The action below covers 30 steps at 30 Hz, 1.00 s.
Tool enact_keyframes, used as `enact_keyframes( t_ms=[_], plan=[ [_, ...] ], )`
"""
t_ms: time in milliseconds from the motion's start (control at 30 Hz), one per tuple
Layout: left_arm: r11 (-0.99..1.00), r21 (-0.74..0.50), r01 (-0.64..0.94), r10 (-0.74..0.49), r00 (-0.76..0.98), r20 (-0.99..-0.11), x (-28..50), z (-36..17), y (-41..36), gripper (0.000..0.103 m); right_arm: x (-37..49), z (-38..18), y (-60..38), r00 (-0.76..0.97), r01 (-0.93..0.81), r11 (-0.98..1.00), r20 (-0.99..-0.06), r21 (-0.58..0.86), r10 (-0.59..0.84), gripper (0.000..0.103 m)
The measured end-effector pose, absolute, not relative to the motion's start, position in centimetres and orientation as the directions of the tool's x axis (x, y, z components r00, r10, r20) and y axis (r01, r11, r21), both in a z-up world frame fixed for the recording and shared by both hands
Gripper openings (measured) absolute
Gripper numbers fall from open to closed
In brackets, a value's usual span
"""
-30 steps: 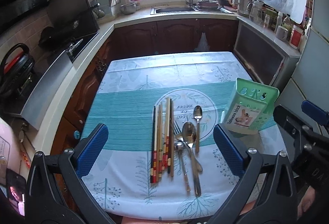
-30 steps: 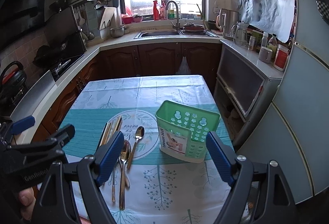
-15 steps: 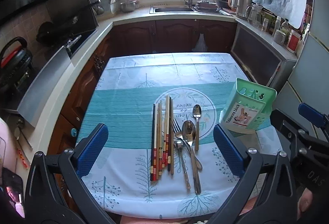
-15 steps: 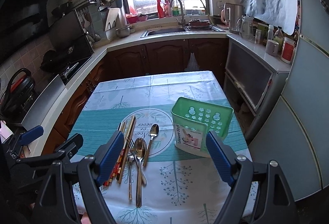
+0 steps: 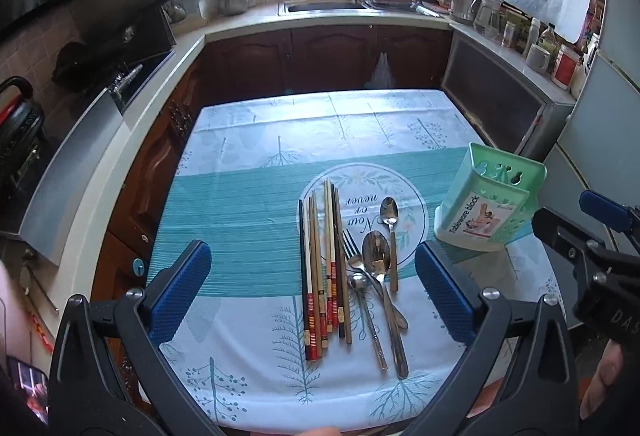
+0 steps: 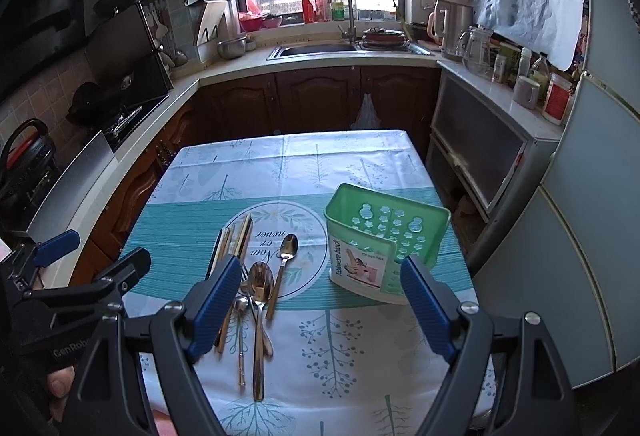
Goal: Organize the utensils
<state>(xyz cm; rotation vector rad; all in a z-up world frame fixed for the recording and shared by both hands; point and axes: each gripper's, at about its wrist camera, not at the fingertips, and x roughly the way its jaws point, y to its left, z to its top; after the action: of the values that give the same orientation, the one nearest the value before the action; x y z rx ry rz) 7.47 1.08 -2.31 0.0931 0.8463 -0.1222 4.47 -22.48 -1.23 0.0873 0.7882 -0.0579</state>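
Note:
Several chopsticks [image 5: 322, 272] lie side by side on the patterned tablecloth, with a fork [image 5: 354, 256], a large spoon [image 5: 377, 256], a small spoon [image 5: 389, 214] and another spoon [image 5: 358, 282] beside them. A green utensil holder [image 5: 486, 202] stands upright to their right. My left gripper [image 5: 314, 292] hovers open above the near end of the chopsticks, holding nothing. In the right wrist view my right gripper [image 6: 320, 304] is open above the table's near part, between the large spoon [image 6: 260, 284] and the holder [image 6: 384, 240]. Its left finger hides part of the chopsticks [image 6: 234, 240].
The table [image 5: 280, 140] sits in a small kitchen, with brown cabinets [image 5: 328, 60] and a sink [image 5: 324, 6] beyond its far edge. A grey cabinet [image 6: 480, 152] and a fridge [image 6: 580, 236] stand close on the right. A stove counter [image 5: 100, 124] runs along the left.
Both grippers have drawn back and risen a little, so more of the table shows. The utensils and holder lie where they were. Both grippers stay open.

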Motion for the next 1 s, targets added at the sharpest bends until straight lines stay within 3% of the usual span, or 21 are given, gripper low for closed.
enact_keyframes(
  t_ms=[333, 633, 800, 1000],
  plan=[
    [0.985, 0.009, 0.172, -0.089, 0.558, -0.825, 11.1, -7.0, 1.1, 0.099, 7.1, -3.1, -21.3, 0.655, 0.034, 0.996, -0.755, 0.083, 0.04, 0.079],
    [0.992, -0.022, 0.128, -0.077, 0.441, -0.894, 14.6, -12.7, 2.9, 0.075, 10.8, -7.9, -20.0, 0.534, 0.008, 0.996, -0.842, 0.09, 0.072, 0.066],
    [0.996, -0.05, 0.071, -0.074, 0.395, -0.916, 16.4, -15.2, 5.4, 0.057, 12.4, -10.3, -19.5, 0.463, -0.006, 0.995, -0.882, 0.1, 0.091, 0.06],
    [0.986, -0.158, 0.056, -0.167, 0.307, -0.937, 18.0, -18.3, 7.5, 0.056, 13.8, -12.7, -19.1, 0.391, -0.028, 0.992, -0.912, 0.124, 0.125, 0.046]
  ],
)
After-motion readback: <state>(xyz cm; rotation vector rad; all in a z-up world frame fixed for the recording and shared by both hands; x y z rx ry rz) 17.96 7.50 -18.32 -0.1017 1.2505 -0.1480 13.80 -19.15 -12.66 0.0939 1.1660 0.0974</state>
